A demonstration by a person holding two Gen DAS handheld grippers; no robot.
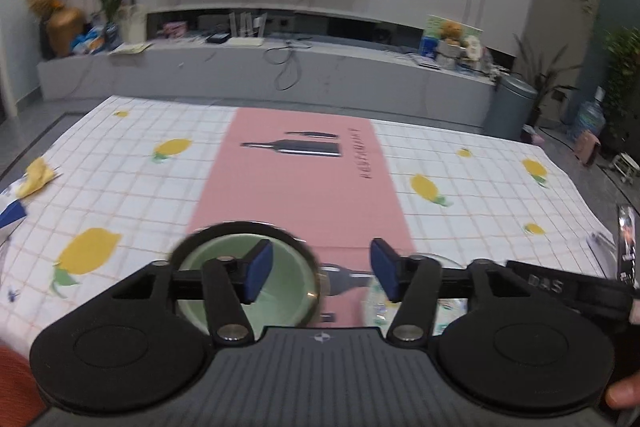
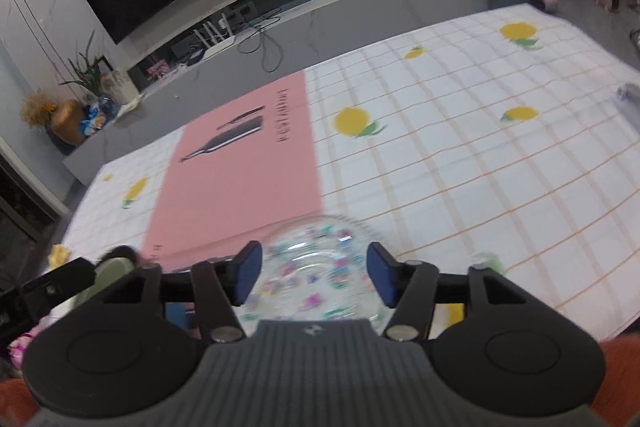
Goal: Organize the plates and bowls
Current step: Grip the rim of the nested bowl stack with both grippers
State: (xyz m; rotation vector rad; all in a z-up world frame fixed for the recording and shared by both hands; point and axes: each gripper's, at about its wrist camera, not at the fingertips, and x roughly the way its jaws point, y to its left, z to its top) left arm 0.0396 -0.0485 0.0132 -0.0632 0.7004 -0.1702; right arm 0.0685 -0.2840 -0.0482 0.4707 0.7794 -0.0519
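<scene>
under your left gripper (image 1: 321,269), jaws spread wide and holding nothing, the dark-rimmed pale green ceramic bowl (image 1: 280,301) sits below its left finger. your right gripper (image 2: 314,273), equally wide and empty, has the clear glass plate with coloured flecks (image 2: 316,267) between its fingers, on the pink mat (image 2: 248,163).

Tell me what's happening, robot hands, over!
Left gripper open, above green bowl. Right gripper open, over clear patterned plate. Neither gripped. Nothing blocking.
</scene>
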